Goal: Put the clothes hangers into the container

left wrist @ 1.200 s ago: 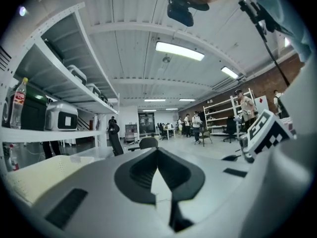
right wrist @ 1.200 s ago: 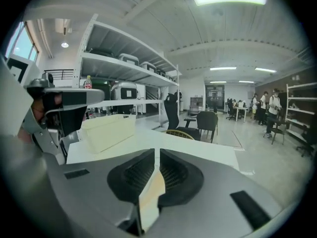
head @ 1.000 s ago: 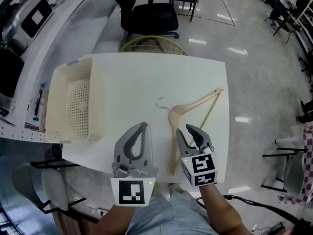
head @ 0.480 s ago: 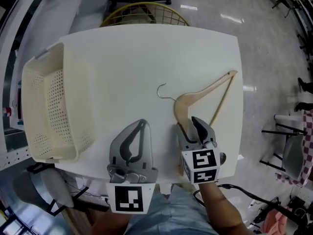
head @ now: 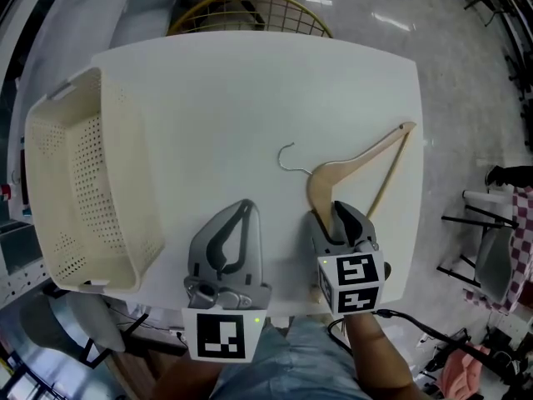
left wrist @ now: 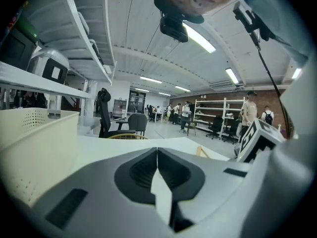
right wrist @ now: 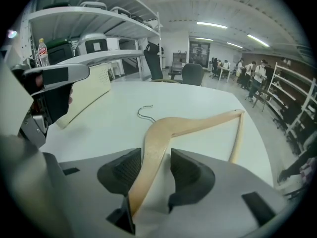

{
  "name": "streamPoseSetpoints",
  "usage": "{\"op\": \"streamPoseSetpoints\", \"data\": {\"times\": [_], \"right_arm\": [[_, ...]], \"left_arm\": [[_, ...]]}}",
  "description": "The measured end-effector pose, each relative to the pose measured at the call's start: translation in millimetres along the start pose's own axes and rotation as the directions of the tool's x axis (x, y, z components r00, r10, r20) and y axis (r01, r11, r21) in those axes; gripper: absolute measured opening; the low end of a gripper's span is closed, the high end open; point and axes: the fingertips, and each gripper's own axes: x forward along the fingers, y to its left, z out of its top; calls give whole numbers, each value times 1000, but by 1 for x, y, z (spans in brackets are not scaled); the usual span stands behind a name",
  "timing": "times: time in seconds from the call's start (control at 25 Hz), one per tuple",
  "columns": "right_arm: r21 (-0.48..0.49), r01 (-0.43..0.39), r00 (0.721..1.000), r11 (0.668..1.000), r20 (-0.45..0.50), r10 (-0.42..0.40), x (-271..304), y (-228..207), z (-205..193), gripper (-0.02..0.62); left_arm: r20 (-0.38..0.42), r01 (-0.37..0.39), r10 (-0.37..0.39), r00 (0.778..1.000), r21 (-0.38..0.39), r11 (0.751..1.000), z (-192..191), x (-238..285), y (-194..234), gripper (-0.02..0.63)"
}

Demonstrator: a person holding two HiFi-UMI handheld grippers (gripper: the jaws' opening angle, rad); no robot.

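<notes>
hanger (head: 358, 161): flat on table (head: 225, 90), front-right; container (head: 125, 182) well left | right gripper (head: 333, 217): fingers just opened wide, straddling hanger arm, no pinch | left gripper (head: 237, 211): fingers together, empty | next: close squarely on wood before lifting

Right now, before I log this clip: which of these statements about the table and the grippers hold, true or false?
1. The hanger lies inside the basket. False: it lies on the table, to the right of the basket.
2. The left gripper has its jaws together with nothing between them. True.
3. The right gripper is clamped on the metal hook. False: its jaws, which have just been opening, stand apart astride the hanger's wooden arm, and the hook lies free beyond them.
4. The basket sits at the table's left edge. True.
</notes>
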Motion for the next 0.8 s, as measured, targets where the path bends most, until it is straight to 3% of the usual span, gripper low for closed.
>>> {"op": "streamPoseSetpoints", "data": {"times": [0.12, 0.36, 0.6, 0.8], "right_arm": [[24, 9, 1000, 1000, 2, -9, 1, -1, 2, 147], [68, 0, 1000, 998, 24, -2, -2, -3, 3, 126], [75, -87, 987, 993, 142, 75, -30, 8, 23, 124], [22, -161, 957, 987, 248, 150, -68, 18, 51, 124]], "left_arm": [[11, -1, 1, 1000, 6, 1000, 3, -2, 4, 12], [25, -29, 29, 999, 12, 1000, 7, -14, 7, 12], [61, -67, 65, 996, 36, 997, 20, -32, -1, 12], [123, -120, 118, 985, 2, 993, 42, -55, -9, 12]]}}
